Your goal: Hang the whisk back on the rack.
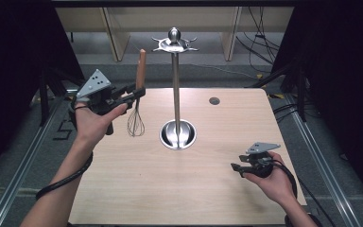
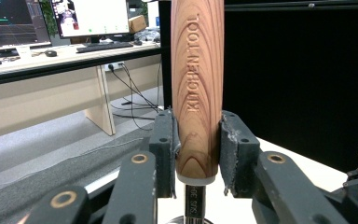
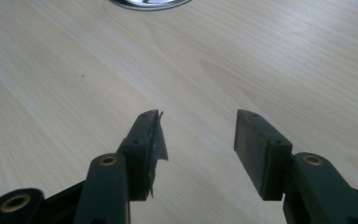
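A whisk with a wooden handle [image 1: 141, 70] and a wire head [image 1: 135, 124] hangs upright above the table's left side. My left gripper [image 1: 139, 92] is shut on the handle's lower end. In the left gripper view the handle [image 2: 197, 88], marked KITCHEN TOOL, stands between the pads [image 2: 167, 145], which press on both sides. A steel utensil stand [image 1: 175, 85] with hooks at its top [image 1: 174, 43] rises from a round base [image 1: 177, 134] at the table's middle, just right of the whisk. My right gripper [image 1: 235, 167] rests low over the table's right front, open and empty [image 3: 198, 135].
The wooden table [image 1: 179, 189] has a small round grommet [image 1: 214, 100] at the back right. The stand's base rim [image 3: 149, 3] shows at the top of the right gripper view. Desks, monitors and cables lie beyond the table.
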A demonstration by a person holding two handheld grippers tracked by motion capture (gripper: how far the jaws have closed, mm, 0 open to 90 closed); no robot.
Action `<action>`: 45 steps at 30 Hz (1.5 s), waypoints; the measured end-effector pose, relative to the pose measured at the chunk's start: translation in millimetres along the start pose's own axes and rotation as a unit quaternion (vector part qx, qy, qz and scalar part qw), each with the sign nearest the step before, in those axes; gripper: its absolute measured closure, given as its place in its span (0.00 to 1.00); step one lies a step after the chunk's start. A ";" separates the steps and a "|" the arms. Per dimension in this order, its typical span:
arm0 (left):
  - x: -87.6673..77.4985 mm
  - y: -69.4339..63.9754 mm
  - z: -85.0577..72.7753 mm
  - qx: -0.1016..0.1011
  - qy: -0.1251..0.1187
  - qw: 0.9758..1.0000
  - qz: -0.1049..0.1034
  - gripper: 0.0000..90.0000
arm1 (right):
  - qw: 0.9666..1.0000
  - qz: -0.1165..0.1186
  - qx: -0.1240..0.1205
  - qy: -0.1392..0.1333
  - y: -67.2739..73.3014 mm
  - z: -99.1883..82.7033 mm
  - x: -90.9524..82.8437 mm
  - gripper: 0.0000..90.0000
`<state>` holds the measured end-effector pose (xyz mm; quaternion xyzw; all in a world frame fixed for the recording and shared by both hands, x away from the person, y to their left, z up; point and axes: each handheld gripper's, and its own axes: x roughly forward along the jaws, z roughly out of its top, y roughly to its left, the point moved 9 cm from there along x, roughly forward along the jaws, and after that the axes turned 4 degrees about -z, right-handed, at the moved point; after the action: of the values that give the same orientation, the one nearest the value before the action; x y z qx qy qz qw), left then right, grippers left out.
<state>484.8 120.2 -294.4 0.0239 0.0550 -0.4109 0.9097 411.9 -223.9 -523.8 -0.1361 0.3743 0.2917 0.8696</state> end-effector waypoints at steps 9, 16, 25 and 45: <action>2.5 0.8 2.6 0.001 0.000 1.000 -0.001 0.76 | 1.000 0.002 0.001 0.004 0.6 -0.7 -0.3 0.57; 4.7 1.9 7.1 0.003 0.002 1.000 -0.002 0.76 | 1.000 0.001 0.002 0.002 0.8 -0.6 0.0 0.56; 8.4 3.1 10.8 0.003 0.003 1.000 -0.001 0.76 | 1.000 0.003 0.005 0.008 1.8 -1.4 0.0 0.56; 16.2 7.3 14.4 -0.002 0.009 1.000 -0.004 0.76 | 1.000 0.000 -0.004 0.004 0.4 -1.6 1.4 0.56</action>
<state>502.1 111.7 -282.0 0.0251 0.0639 -0.4145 0.9075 411.5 -223.8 -525.9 -0.1403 0.3766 0.2927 0.8677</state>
